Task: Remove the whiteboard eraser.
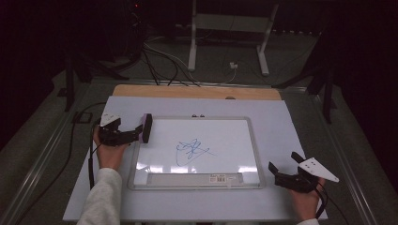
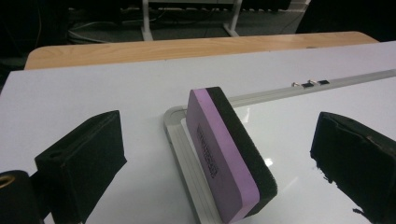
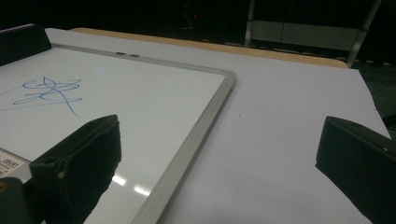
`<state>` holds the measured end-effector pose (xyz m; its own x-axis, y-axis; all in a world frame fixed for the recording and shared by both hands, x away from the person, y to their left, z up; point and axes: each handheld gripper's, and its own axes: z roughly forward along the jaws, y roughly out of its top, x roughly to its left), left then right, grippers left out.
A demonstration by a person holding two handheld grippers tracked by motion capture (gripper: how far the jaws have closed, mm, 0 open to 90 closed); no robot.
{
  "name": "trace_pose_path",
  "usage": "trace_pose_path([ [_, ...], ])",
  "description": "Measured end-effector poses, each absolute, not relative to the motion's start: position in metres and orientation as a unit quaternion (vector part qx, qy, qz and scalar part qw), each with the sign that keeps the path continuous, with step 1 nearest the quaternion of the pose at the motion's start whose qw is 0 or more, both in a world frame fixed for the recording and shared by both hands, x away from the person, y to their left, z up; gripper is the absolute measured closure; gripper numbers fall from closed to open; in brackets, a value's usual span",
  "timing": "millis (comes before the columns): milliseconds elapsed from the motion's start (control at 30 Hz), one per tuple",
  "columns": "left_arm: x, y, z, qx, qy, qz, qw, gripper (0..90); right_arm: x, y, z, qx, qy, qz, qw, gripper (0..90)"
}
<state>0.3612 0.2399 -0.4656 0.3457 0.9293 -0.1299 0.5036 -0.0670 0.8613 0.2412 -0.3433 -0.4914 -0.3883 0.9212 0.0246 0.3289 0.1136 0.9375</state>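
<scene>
A whiteboard (image 1: pixel 225 136) in a grey frame lies in the middle of the white table, with a blue scribble (image 1: pixel 191 149) near its centre. A purple eraser with a black felt face (image 1: pixel 146 128) stands on edge at the board's far left corner. My left gripper (image 1: pixel 137 133) is just left of it. In the left gripper view the eraser (image 2: pixel 224 154) rises between the two wide-apart jaws of that gripper (image 2: pixel 217 140), and neither jaw touches it. My right gripper (image 1: pixel 284 161) rests open on the table right of the board; its jaws (image 3: pixel 219 135) hold nothing, with the frame (image 3: pixel 201 121) and scribble (image 3: pixel 49 91) at left.
The white sheet (image 1: pixel 281 122) covers a wooden tabletop whose far edge (image 1: pixel 197 91) shows. Two small clips (image 1: pixel 198 115) sit on the board's far rim, and a barcode label (image 1: pixel 225 178) on its near tray. Cables and white stand legs (image 1: pixel 192 47) are on the floor beyond.
</scene>
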Motion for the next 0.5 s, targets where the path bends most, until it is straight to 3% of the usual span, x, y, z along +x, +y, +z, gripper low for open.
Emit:
trace_pose_path([
  [500, 0.3696, 0.2394, -0.4749, 0.692, 0.532, 0.225, 0.433, 3.9, 0.2414, -0.3428, -0.4916, 0.459, 0.682, 0.481, 0.306, 0.2],
])
